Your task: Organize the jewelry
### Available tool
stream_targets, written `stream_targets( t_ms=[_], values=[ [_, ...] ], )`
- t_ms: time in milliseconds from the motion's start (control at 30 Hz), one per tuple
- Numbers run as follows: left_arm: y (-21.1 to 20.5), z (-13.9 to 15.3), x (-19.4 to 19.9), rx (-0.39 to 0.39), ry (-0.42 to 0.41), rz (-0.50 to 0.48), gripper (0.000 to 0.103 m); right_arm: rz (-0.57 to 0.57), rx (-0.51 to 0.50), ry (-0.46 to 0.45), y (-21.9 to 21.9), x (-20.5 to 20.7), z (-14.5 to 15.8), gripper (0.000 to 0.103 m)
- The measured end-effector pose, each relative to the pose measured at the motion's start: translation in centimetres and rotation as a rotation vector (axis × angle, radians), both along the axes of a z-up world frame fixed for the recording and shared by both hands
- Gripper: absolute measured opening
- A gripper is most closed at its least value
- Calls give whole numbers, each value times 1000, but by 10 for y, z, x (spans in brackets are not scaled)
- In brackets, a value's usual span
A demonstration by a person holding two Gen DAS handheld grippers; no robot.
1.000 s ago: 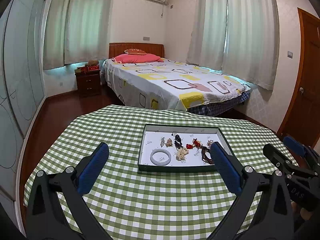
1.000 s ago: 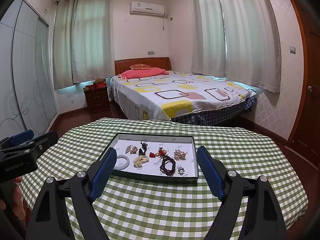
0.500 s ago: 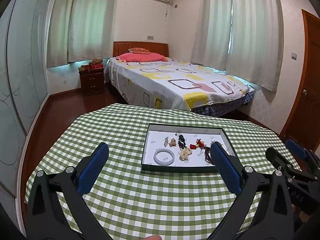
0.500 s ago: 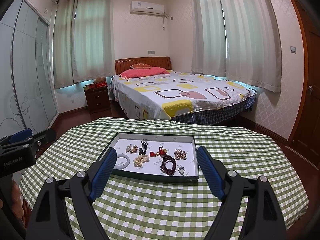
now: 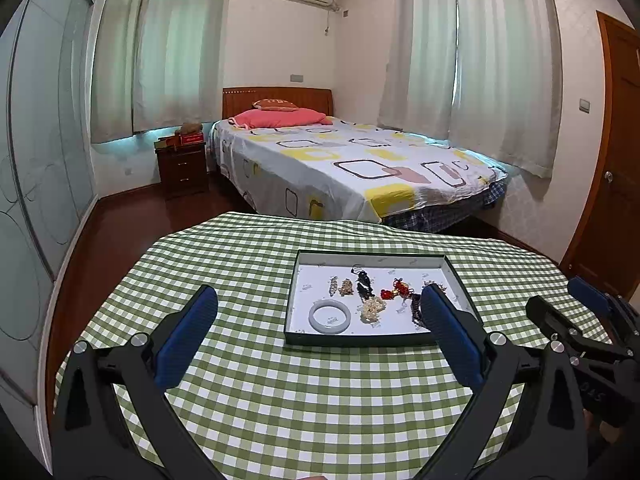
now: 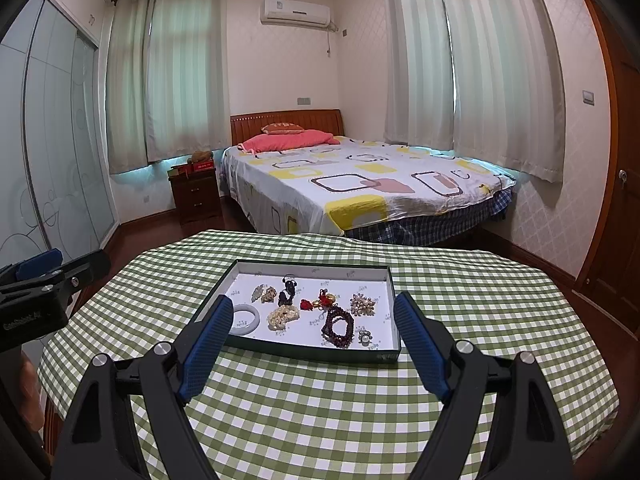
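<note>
Jewelry [image 6: 316,312] lies spread in a shallow dark tray [image 6: 304,354] at frame centre: pale bangle [image 6: 245,319] lower left, dark bead bracelet [image 6: 338,326] lower right. Left gripper [image 5: 320,328] and right gripper [image 6: 314,334] hover wide open, empty. Sorted or awaiting sorting: unclear.

A bedroom showed pale walls and a dark wooden floor [image 6: 160,232]. A bed [image 6: 360,184] with a patterned sheet filled the centre, a nightstand [image 6: 196,196] at its left; curtained windows [image 6: 180,80] glowed in the upper frame, a brown door [image 5: 616,152] at right.
</note>
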State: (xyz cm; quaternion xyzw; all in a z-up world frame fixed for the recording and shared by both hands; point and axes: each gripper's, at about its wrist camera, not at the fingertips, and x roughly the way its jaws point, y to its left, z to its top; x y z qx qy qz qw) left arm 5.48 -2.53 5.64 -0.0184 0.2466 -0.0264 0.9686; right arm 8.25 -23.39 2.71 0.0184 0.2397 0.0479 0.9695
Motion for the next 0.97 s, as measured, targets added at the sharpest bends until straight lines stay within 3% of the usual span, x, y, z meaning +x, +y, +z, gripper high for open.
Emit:
stream_targets(
  t_ms=[200,367,700,967],
  values=[
    [6,-3,4,-45,8,16,99,-2,3,8,-2,2,-2,80],
    [13,-11,11,-72,72,32,99,-3,1,11,-2,2,-4,80],
    [12,-24,18,-7,85,36,99,-9,6,25,-2,5,-8,80],
    [16,-38,29,-11,117,43,99,-19,11,44,-7,13,-16,80]
  ],
)
